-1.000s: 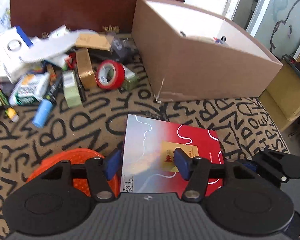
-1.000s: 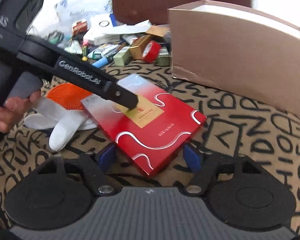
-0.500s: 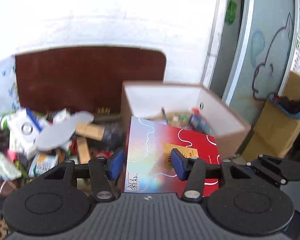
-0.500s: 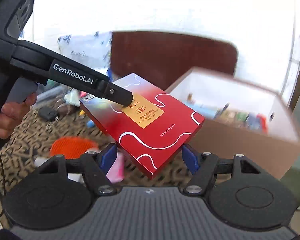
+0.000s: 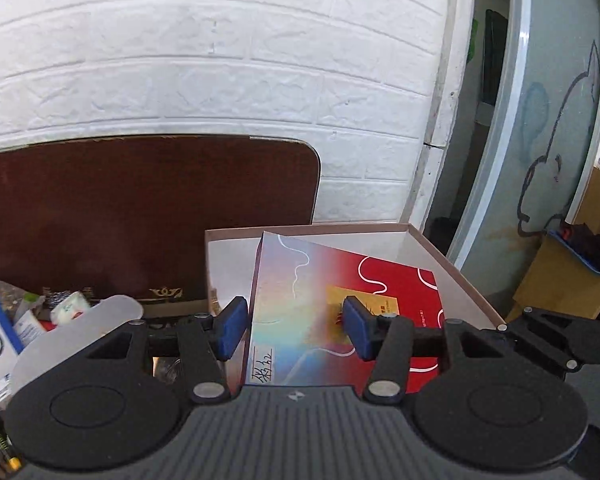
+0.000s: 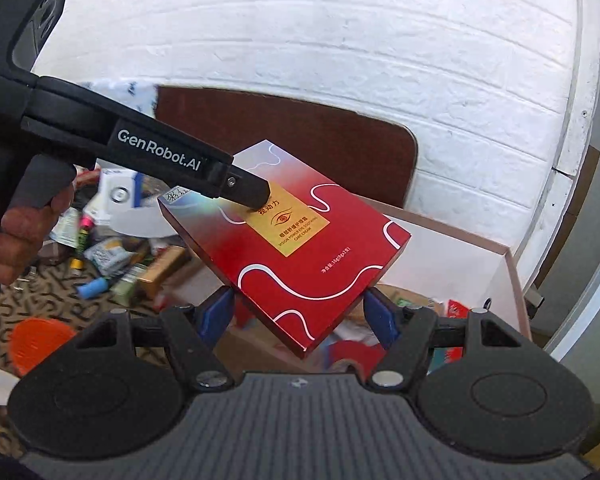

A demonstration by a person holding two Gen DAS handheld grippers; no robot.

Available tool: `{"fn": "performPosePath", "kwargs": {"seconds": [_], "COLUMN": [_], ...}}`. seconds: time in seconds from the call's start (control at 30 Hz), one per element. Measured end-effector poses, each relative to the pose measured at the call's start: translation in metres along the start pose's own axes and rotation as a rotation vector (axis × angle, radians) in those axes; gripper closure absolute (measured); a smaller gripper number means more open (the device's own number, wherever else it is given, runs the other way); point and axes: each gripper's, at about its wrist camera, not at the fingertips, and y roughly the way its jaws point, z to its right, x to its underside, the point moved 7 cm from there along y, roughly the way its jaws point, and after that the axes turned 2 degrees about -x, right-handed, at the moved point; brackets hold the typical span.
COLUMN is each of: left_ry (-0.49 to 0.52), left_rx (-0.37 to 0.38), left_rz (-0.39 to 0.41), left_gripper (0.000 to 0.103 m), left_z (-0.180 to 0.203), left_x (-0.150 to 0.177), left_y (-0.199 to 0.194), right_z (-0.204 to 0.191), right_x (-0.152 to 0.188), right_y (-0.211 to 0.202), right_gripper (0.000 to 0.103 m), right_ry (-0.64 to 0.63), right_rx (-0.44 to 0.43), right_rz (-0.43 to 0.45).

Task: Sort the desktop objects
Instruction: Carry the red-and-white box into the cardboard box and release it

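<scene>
I have the flat red box (image 6: 312, 248) up in the air, carried between both tools over the open cardboard carton (image 6: 512, 280). My left tool (image 5: 296, 328) pinches one end of it: in the left wrist view one blue pad (image 5: 231, 327) sits against the box's silvery edge and the other blue pad (image 5: 356, 330) presses down on its printed face, next to the gold label. From the right wrist view the same tool shows as a long black finger (image 6: 236, 186) marked with white lettering, its tip resting on the gold label, with a bare hand (image 6: 20, 240) around the grip behind it.

My right tool (image 6: 300, 318) takes the opposite corner. Its jaws stand fairly wide, and the box's lower corner hangs between the two blue pads (image 6: 380, 320). Both pads sit just beside the box's edges, but I cannot tell from this angle whether they truly press on it or only flank it.

The box is tilted, its label end higher toward the left tool. Inside the carton below it I make out a jumble of small packets. Off to the left, on the counter (image 6: 40, 292) with its black letter pattern, lie loose items: an orange round disc (image 6: 40, 340), a blue cylinder (image 6: 93, 289) and several small cartons. Behind everything stands a white brick wall (image 5: 220, 60) with a dark brown panel (image 5: 140, 216) against it.
</scene>
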Motion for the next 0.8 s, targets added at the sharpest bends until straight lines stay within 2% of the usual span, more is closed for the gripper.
{"fn": "performPosePath", "kwargs": {"seconds": [0.13, 0.33, 0.37, 0.4, 0.47, 0.53, 0.57, 0.6, 0.73, 0.8], "left_ry": [-0.024, -0.022, -0.023, -0.031, -0.054, -0.063, -0.056, -0.046, -0.01, -0.011], "left_rx": [0.001, -0.035, -0.043, -0.035, 0.006, 0.029, 0.032, 0.031, 0.024, 0.022], "left_rz": [-0.027, -0.037, -0.034, -0.04, -0.081, -0.089, -0.084, -0.08, -0.08, -0.081], "left_gripper": [0.048, 0.048, 0.042, 0.028, 0.018, 0.017, 0.015, 0.013, 0.013, 0.013], "left_z": [-0.002, -0.012, -0.015, -0.016, -0.017, -0.015, -0.015, -0.015, -0.014, -0.013], "left_x": [-0.005, -0.012, -0.013, -0.014, -0.011, -0.008, -0.007, -0.006, -0.004, -0.004], "left_y": [0.036, 0.083, 0.091, 0.098, 0.107, 0.108, 0.107, 0.106, 0.101, 0.097], "right_z": [0.024, 0.05, 0.052, 0.054, 0.057, 0.057, 0.058, 0.058, 0.057, 0.057], "right_x": [-0.002, -0.007, -0.009, -0.009, -0.01, -0.01, -0.01, -0.01, -0.008, -0.009], "right_y": [0.036, 0.093, 0.103, 0.114, 0.131, 0.143, 0.145, 0.147, 0.144, 0.138], "right_gripper": [0.033, 0.033, 0.033, 0.033, 0.033, 0.028, 0.022, 0.02, 0.017, 0.012], "right_ry": [-0.005, -0.003, 0.001, 0.009, 0.023, 0.03, 0.03, 0.03, 0.041, 0.035], "right_rx": [-0.013, -0.03, -0.028, -0.025, -0.015, -0.004, 0.012, 0.028, 0.034, 0.06], "right_rz": [-0.043, -0.125, -0.137, -0.154, -0.199, -0.242, -0.246, -0.247, -0.252, -0.231]}}
